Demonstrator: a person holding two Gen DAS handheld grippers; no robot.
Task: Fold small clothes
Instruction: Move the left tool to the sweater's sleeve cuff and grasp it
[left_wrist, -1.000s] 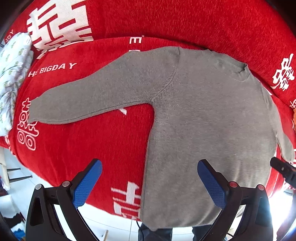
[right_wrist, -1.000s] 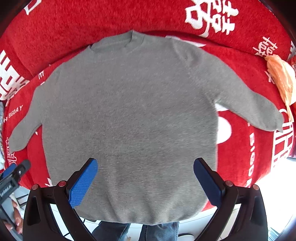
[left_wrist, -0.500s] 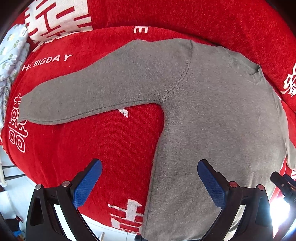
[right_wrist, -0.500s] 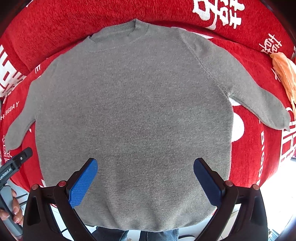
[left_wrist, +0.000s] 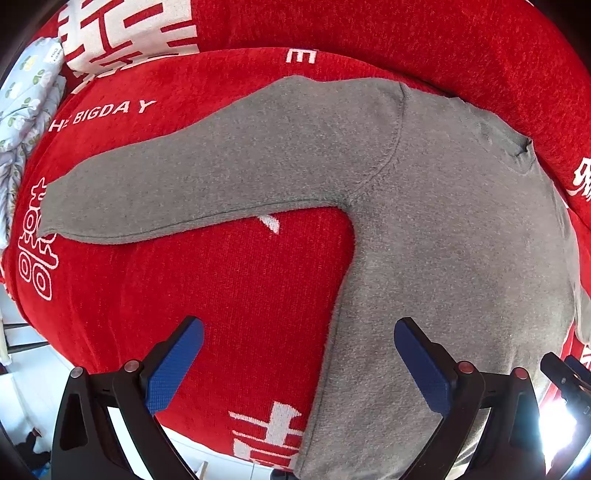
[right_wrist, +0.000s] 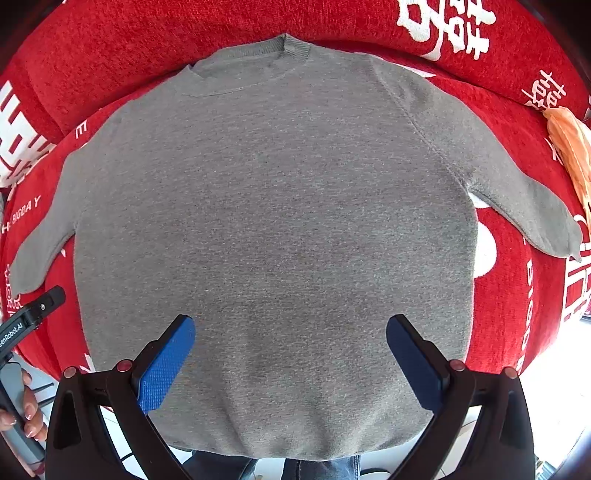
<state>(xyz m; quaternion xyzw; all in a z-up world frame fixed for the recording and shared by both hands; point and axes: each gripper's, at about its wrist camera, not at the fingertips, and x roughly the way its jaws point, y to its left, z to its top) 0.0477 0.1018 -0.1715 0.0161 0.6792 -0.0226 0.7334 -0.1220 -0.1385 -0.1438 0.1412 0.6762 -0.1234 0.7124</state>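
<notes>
the left gripper (left_wrist: 298, 360) has its jaws wide apart and holding nothing, hovering over the line where the sweater's side edge meets the bare red sofa cover (left_wrist: 221, 295); one blue pad sits over red fabric, the other over grey knit. the right gripper (right_wrist: 290, 356) is likewise spread and empty, poised over the lower middle of the grey sweater (right_wrist: 273, 221), near the hem that drapes off the front edge of the seat. the sweater lies flat and face up on the seat, neckline (right_wrist: 258, 61) away from the jaws against the backrest, its long axis running straight ahead from hem to collar. the left sleeve (left_wrist: 207, 177) stretches out sideways and ahead of the left jaws, well clear of the body, so the left hand looks nearer to it; the right sleeve (right_wrist: 517, 184) angles out to the right side. a first fold probably starts with a sleeve or side edge. an orange cloth (right_wrist: 570, 147) lies just beyond the right cuff, and a floral fabric (left_wrist: 26, 107) rests past the left cuff; neither blocks the way.
</notes>
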